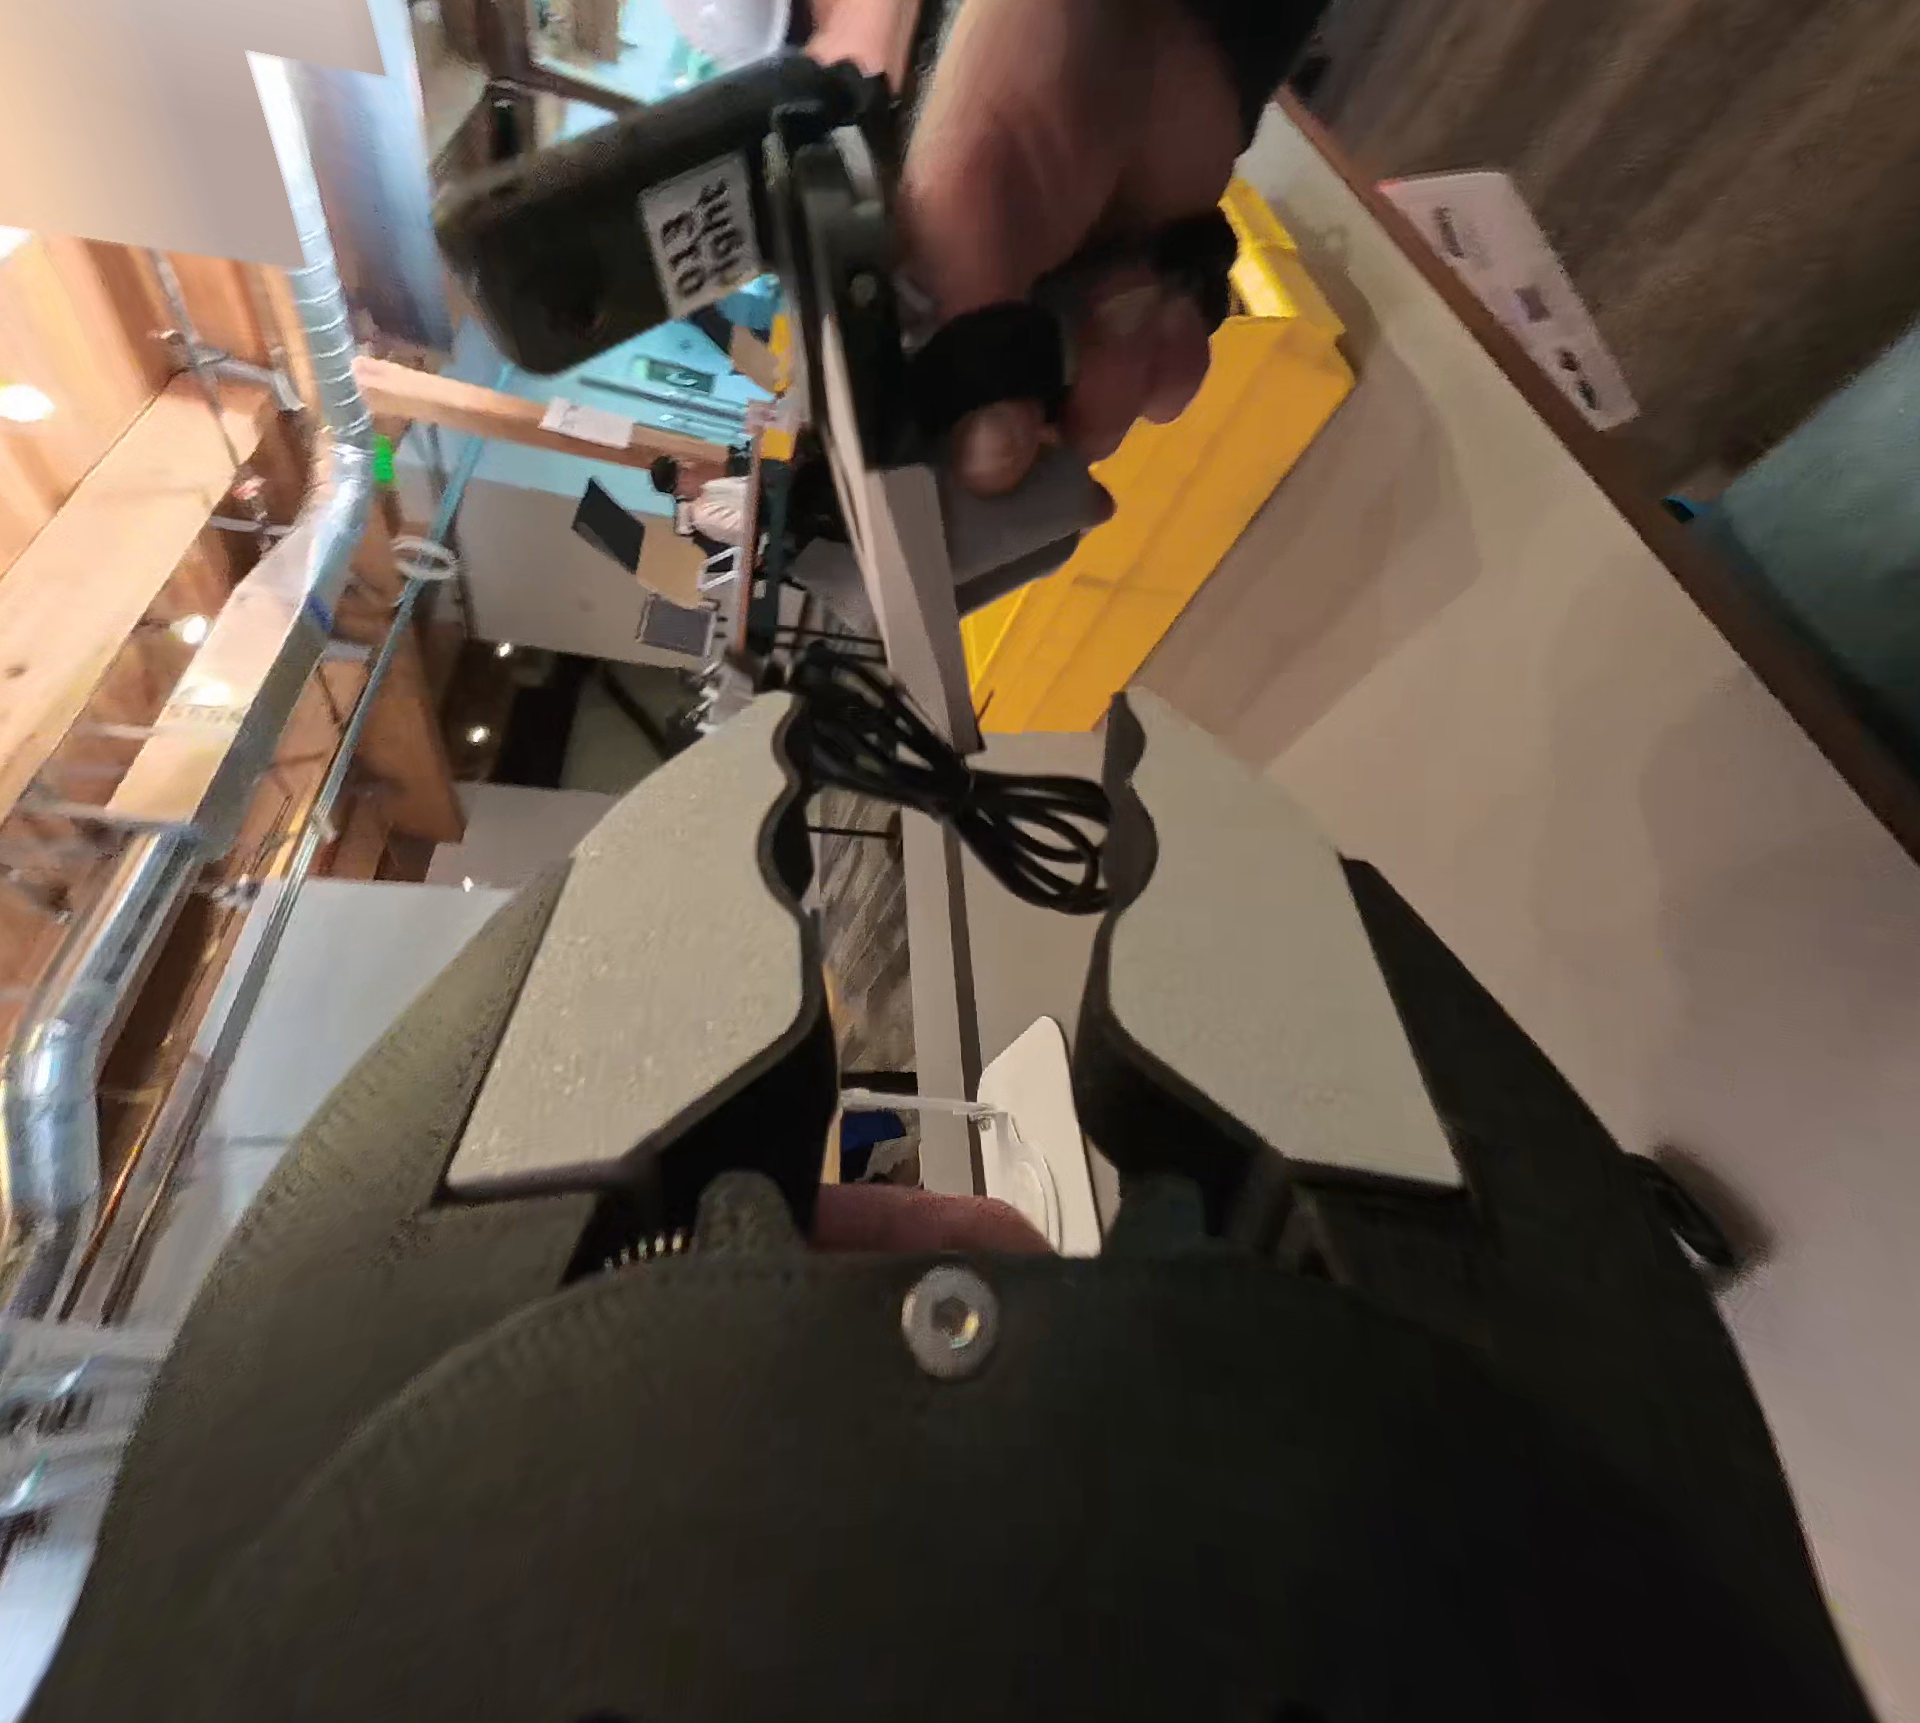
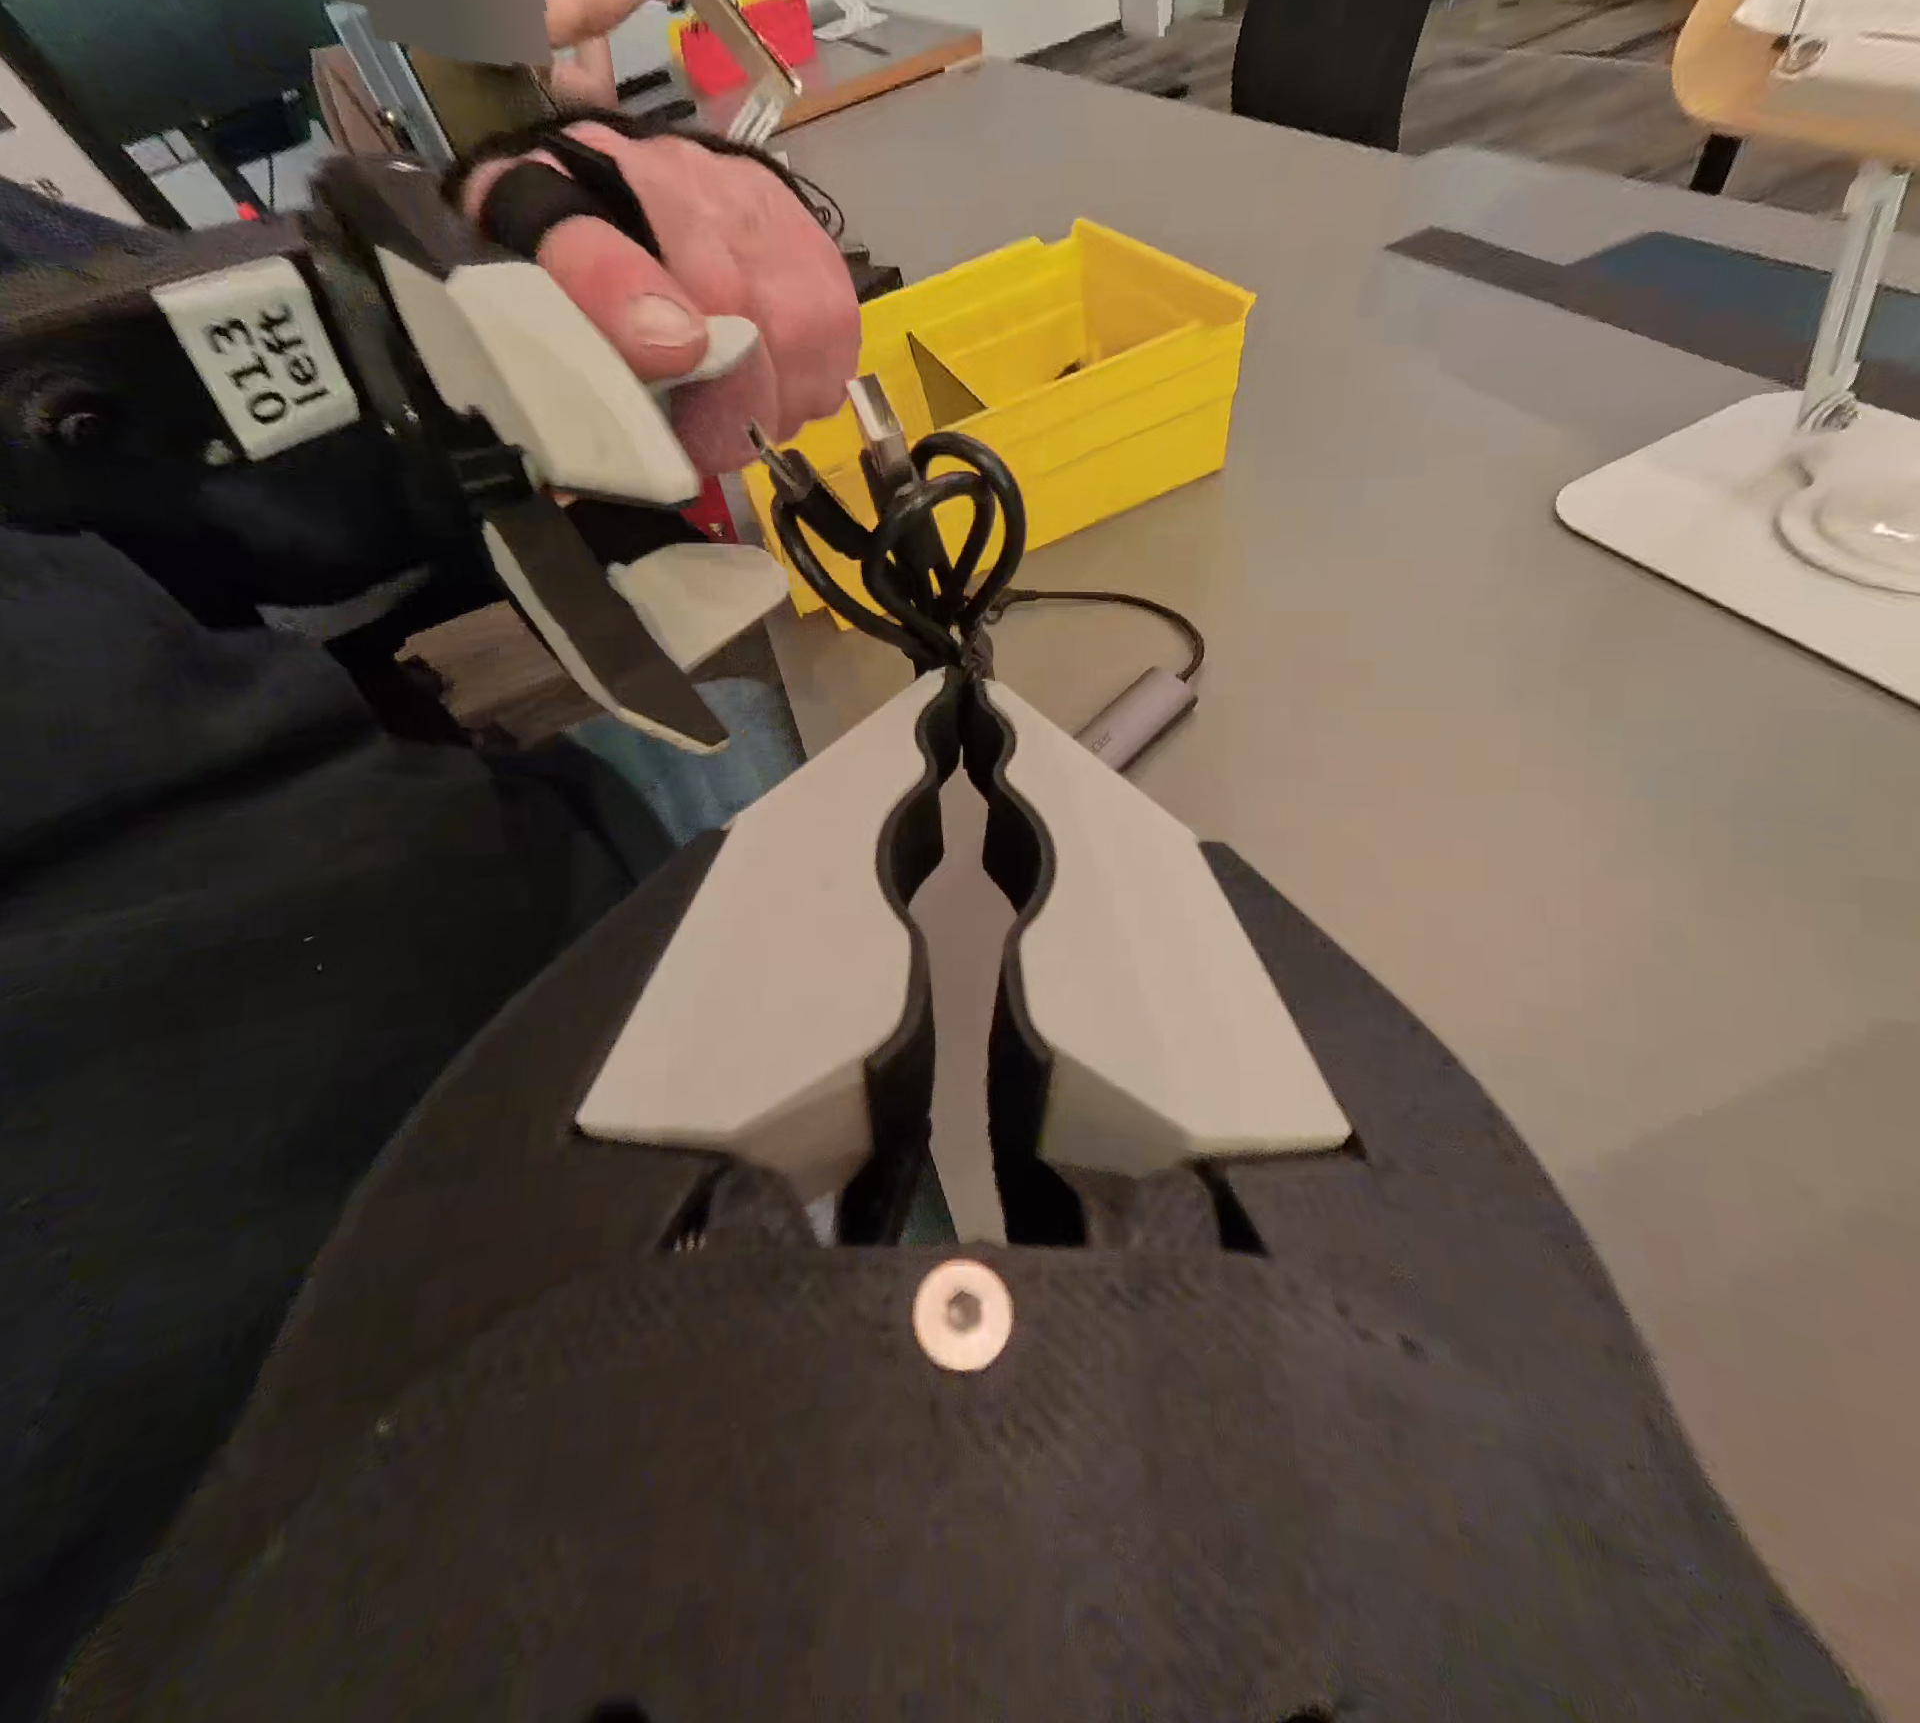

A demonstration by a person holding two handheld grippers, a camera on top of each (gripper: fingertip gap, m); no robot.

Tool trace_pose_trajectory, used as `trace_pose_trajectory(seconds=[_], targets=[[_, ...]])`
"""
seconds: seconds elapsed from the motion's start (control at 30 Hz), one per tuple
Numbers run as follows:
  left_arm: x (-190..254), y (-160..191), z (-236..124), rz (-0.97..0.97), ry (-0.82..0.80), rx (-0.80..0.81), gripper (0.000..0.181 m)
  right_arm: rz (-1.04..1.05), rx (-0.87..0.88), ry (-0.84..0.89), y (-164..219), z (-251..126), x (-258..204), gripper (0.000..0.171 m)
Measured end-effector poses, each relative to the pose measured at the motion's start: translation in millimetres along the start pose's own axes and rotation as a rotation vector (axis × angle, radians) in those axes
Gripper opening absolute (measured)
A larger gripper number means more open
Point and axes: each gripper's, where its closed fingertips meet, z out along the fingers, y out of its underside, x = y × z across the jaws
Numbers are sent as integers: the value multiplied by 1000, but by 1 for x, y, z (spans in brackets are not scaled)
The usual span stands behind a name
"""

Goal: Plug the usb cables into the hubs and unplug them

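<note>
My right gripper (image 2: 961, 686) is shut on a tied bundle of black USB cable (image 2: 925, 530) and holds it above the table. The bundle's two plugs (image 2: 878, 416) stick up. A slim grey hub (image 2: 1138, 717) with a short black lead lies on the table just beyond my right fingertips. My left gripper (image 1: 954, 723) is open and empty. The cable bundle (image 1: 935, 790) shows between its fingertips, pinched by the right gripper's fingers (image 1: 914, 593). In the right wrist view the left gripper (image 2: 748, 665) sits just left of the bundle, apart from it.
A yellow bin (image 2: 1091, 385) with dividers stands behind the cable; it also shows in the left wrist view (image 1: 1143, 530). A white lamp base (image 2: 1745, 510) sits at the right on the grey table (image 2: 1455, 842). A person's dark sleeve fills the left. Spacing between my two grippers at the tips: around 5 cm. From either gripper's tips it is about 25 cm to the slim grey hub (image 2: 1138, 717).
</note>
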Motion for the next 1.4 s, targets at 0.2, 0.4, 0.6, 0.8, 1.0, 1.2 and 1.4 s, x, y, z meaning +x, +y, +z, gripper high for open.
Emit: trace_pose_trajectory(seconds=[0.2,0.4,0.6,0.8,1.0,1.2,1.4], targets=[[4,13,9,-35,149,-79,43,-23,-47,-38,8,14,-9,0],[10,24,10,-172,275,-81,42,-63,-79,-53,9,16,-15,0],[25,31,2,-344,532,-78,71,-101,-104,-86,14,15,-19,0],[48,44,-2,-300,706,-142,84,-130,-126,-138,18,15,-26,0],[61,42,4,-314,731,-124,81,-96,-27,-192,8,11,-28,0],[69,22,9,-583,745,-1,60,-23,82,-208,4,6,-23,0],[64,-1,11,-943,806,162,31,-51,77,-184,10,8,-20,0]])
